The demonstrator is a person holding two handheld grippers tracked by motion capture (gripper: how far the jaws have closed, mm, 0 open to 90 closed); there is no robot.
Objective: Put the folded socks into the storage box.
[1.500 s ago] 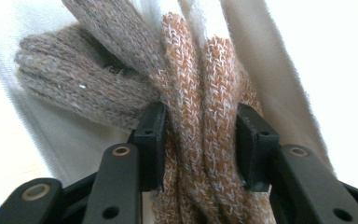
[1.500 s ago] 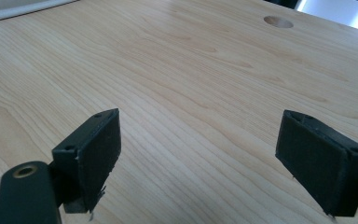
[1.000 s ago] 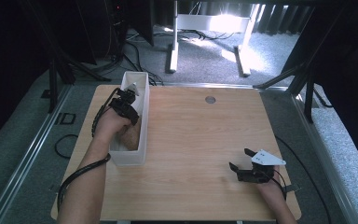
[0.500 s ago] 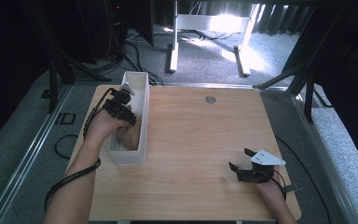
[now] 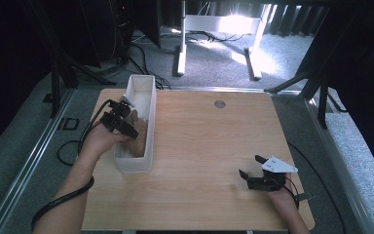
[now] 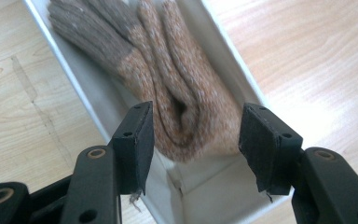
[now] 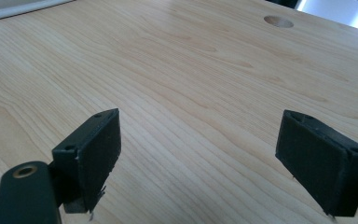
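Left gripper view: left hand-held gripper (image 6: 193, 140) open above socks (image 6: 168, 84) in box (image 6: 214, 196).

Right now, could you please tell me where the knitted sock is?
The knitted sock lies inside the narrow white bin at the table's left side in the high view, just ahead of the open left claw, which is not touching it.

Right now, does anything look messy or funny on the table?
Nothing stands out. The knitted socks lie folded inside the white box, which sits straight near the table's left edge. Both the left gripper and right gripper are open, holding nothing.
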